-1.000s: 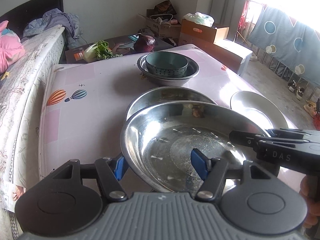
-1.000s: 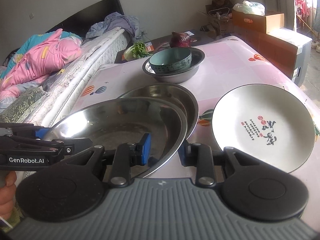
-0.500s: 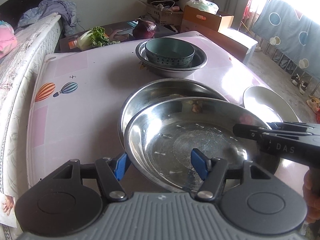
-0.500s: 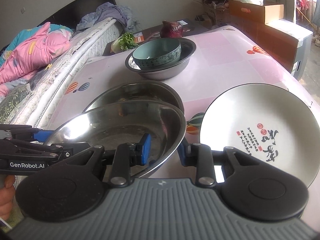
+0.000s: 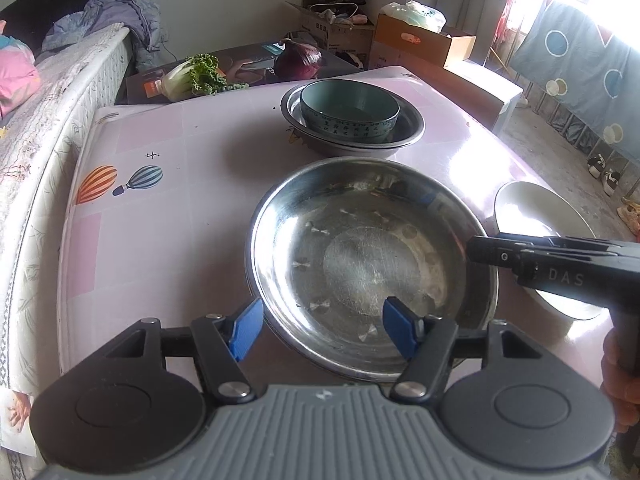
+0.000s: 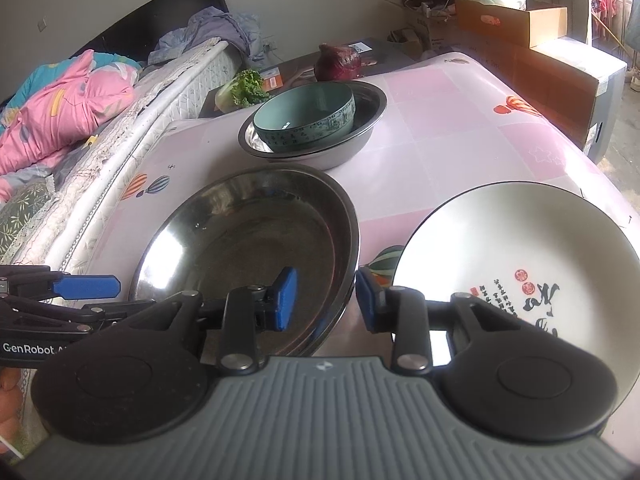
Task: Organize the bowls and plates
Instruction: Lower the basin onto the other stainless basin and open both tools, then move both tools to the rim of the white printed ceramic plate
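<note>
A steel plate (image 5: pixel 372 264) lies nested on a second steel plate, near the table's front; it also shows in the right wrist view (image 6: pixel 256 244). My left gripper (image 5: pixel 322 330) is open, its jaws straddling the plate's near-left rim. My right gripper (image 6: pixel 326 298) is open, its jaws straddling the right rim. A white printed plate (image 6: pixel 516 264) lies to the right. A teal bowl (image 5: pixel 350 112) sits inside a steel basin (image 5: pixel 408 128) farther back.
The pink balloon-print tablecloth (image 5: pixel 168 184) covers the table. A bed (image 6: pixel 80 120) runs along the left. A cabbage (image 5: pixel 192 78) and a purple cabbage (image 5: pixel 298 58) lie on a low stand behind. Cardboard boxes (image 5: pixel 420 44) stand at the back right.
The held steel plate has come down and forward onto the other steel plate, now nested in it. Both grippers have opened slightly around its rim.
</note>
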`<state>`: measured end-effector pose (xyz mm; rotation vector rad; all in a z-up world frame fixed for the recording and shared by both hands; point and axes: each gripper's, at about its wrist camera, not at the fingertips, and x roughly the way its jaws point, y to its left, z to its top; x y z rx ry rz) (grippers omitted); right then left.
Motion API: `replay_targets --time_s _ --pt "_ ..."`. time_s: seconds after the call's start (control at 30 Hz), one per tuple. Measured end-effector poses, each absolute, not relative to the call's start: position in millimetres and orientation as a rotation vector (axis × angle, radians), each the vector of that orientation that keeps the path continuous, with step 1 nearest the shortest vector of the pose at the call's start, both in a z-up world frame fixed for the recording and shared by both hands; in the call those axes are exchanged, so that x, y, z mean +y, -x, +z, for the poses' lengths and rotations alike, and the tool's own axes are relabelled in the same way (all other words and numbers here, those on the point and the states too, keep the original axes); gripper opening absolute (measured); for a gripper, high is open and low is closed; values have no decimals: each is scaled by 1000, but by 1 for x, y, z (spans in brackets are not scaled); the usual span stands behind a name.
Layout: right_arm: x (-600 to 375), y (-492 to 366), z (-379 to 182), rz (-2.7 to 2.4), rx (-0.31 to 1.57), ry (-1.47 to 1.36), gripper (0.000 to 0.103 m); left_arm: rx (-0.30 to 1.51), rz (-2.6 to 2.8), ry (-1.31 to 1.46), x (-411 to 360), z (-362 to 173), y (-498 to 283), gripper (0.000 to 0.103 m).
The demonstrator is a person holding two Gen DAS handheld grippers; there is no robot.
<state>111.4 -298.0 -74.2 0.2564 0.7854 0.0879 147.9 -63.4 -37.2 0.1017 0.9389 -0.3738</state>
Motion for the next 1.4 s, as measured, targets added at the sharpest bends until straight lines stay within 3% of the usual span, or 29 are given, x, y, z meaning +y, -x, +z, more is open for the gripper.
replay_targets --time_s 0.17,0.73,1.4 --pt "-302 -104 -69 67 758 -251 45 926 -361 -110 -65 -33 -145 69" --pt "-323 -61 -50 71 687 -340 48 885 -325 -160 -72 -9 -115 81" --pt "-358 -28 -53 66 669 -402 48 868 -330 -219 -104 -3 -89 81"
